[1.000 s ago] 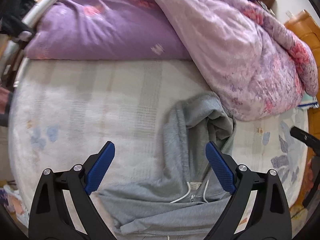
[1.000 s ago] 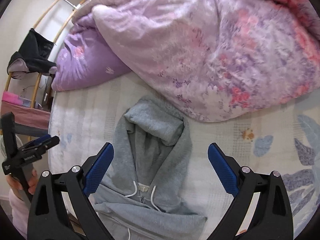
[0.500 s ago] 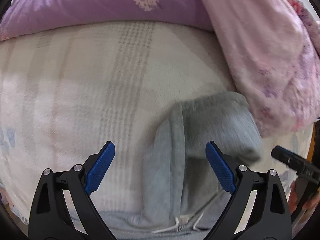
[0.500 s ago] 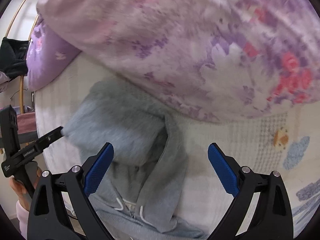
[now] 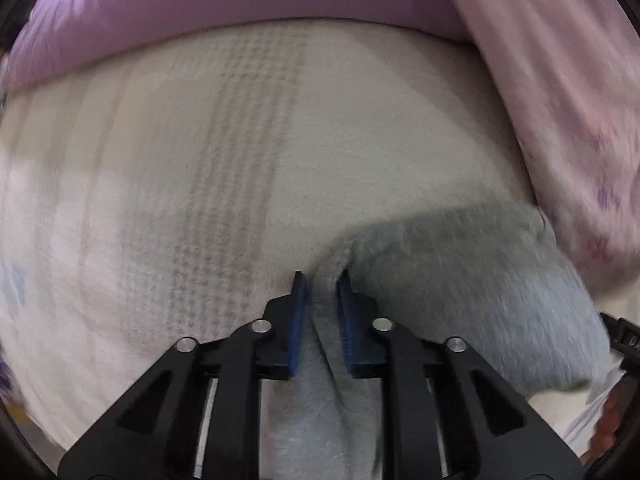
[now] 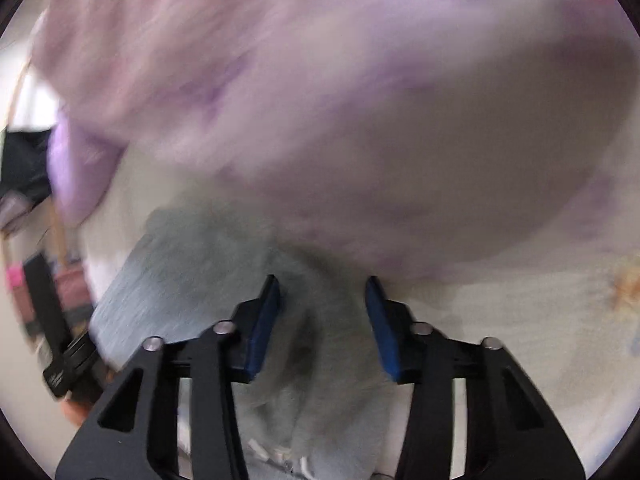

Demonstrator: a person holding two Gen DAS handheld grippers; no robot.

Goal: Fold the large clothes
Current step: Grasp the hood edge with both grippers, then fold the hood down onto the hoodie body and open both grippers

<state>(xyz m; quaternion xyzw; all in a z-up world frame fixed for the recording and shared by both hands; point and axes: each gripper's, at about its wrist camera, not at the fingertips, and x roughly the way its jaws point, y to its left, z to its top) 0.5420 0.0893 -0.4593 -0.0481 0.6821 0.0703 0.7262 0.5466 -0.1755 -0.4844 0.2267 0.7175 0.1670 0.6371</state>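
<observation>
Hoodie (image 5: 472, 288) lies on the bed sheet (image 5: 192, 184), grey and fleecy, its hood end reaching up toward the pink floral quilt (image 5: 560, 100) that slumps over the right side of the bed. A purple pillow (image 5: 200, 12) runs across the far edge of the sheet.

The left gripper (image 5: 321, 280) points down at the hoodie's left edge. Its jaws are closing, and a raised ridge of grey fabric stands between the blue pads (image 5: 298, 320), which appear to pinch it on both sides. The sheet lies just left of the left pad; the bulk of the hood spreads to the right.

The right gripper (image 6: 322, 282) comes in at a slant over the right side of the hood, just below the overhang of the quilt (image 6: 360, 100). Its jaws are closing too, with a bunched fold of hoodie (image 6: 320, 340) between them. The gap here is wider, and blur makes it hard to tell whether the pads (image 6: 264, 320) already press the cloth or only flank it. White drawstrings (image 6: 276, 454) show near the bottom of this view.

The left gripper's body (image 6: 68, 360) and a bit of the person's hand (image 6: 74, 412) sit at the left edge of the right wrist view.
</observation>
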